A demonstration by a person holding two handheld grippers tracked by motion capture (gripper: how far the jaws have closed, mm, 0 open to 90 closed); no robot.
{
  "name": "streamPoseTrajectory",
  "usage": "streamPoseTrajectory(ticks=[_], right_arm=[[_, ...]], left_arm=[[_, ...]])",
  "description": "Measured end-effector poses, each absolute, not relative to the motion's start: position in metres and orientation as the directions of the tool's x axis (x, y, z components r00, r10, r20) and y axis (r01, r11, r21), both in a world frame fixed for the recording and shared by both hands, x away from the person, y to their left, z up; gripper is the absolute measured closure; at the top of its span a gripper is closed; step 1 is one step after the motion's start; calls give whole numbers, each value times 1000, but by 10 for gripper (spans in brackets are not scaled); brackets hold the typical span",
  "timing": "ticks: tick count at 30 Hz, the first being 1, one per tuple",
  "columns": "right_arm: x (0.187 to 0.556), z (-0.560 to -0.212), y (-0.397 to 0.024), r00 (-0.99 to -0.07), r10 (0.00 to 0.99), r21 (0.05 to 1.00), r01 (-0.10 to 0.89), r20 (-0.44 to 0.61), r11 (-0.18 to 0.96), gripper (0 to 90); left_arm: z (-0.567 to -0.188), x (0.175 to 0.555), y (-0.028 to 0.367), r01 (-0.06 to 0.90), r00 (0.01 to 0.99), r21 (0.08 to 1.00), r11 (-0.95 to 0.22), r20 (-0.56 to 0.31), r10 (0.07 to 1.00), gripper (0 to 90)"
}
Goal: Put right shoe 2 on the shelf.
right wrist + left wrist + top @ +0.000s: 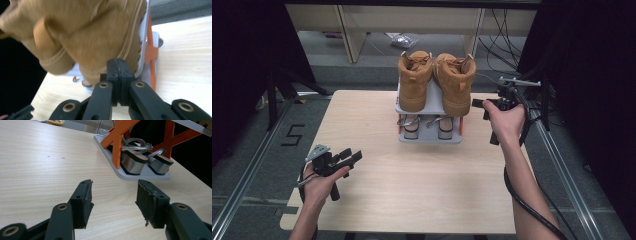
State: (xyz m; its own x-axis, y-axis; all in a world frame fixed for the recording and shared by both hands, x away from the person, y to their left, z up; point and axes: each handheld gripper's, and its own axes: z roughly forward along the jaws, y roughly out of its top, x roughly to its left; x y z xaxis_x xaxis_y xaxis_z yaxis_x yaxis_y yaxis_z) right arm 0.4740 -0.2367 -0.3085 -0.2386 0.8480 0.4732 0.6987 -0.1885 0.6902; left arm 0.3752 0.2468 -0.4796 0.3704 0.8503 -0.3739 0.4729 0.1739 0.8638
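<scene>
High view: tan suede high-top boots (437,80) sit on the upper shelf of a grey two-tier rack (430,136) at the table's far middle. The right gripper (478,103) is just right of them.

Left gripper view: the left gripper (113,195) is spread open over bare tabletop, with the rack beyond it.

Right gripper view: the jaws are pressed together on nothing, just short of the nearest boot.

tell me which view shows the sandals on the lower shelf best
The left gripper view: the sandals sit close and sharp, with silver heels and straps clear under the orange frame. The high view shows them small, half hidden under the boots. The right gripper view gives a blurred sliver.
</scene>
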Motion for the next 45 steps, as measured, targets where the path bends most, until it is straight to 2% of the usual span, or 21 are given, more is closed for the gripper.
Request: streamPoseTrajectory(ticks=[3,7,10,18,22,23,25,26,33,35,36,39,45], right_arm=[[472,-318,-234,-272,841,694,702,468,-159,900],[470,-324,-224,-256,830,666,726,495,-174,900],[473,-329,-220,-280,833,680,718,477,-147,900],[471,-328,-215,-249,833,678,710,495,-191,900],[474,-329,-210,-274,826,697,693,492,-186,900],[474,-328,-206,-251,821,677,706,513,-208,900],[478,-330,-204,-282,831,706,686,480,-175,900],[476,-328,-199,-246,821,673,709,516,-211,900],[480,-330,-195,-270,830,696,694,488,-184,900],[479,-330,-194,-253,817,674,709,518,-208,900],[480,-332,-196,-285,824,703,688,490,-180,900],[477,-332,-197,-288,822,708,681,492,-185,877],[471,-334,-209,-303,865,766,629,399,-133,776]], left_arm=[[-480,375,246,473,372,864,174,-375,849,454],[-480,375,247,475,371,863,172,-373,850,454],[-480,375,247,473,370,863,174,-374,851,453],[-481,375,246,479,372,862,167,-372,850,452],[-481,375,244,480,371,861,170,-374,850,452],[-481,375,245,481,371,861,168,-374,850,452],[-481,375,246,478,371,862,171,-374,850,452],[-482,375,246,478,371,862,171,-374,850,452],[-482,375,246,479,373,861,170,-374,849,452],[-483,376,246,481,370,860,169,-374,851,451],[-483,375,245,481,370,860,168,-373,851,451],[-483,375,246,476,369,863,169,-370,853,451],[-483,375,246,471,367,866,166,-364,856,451]])
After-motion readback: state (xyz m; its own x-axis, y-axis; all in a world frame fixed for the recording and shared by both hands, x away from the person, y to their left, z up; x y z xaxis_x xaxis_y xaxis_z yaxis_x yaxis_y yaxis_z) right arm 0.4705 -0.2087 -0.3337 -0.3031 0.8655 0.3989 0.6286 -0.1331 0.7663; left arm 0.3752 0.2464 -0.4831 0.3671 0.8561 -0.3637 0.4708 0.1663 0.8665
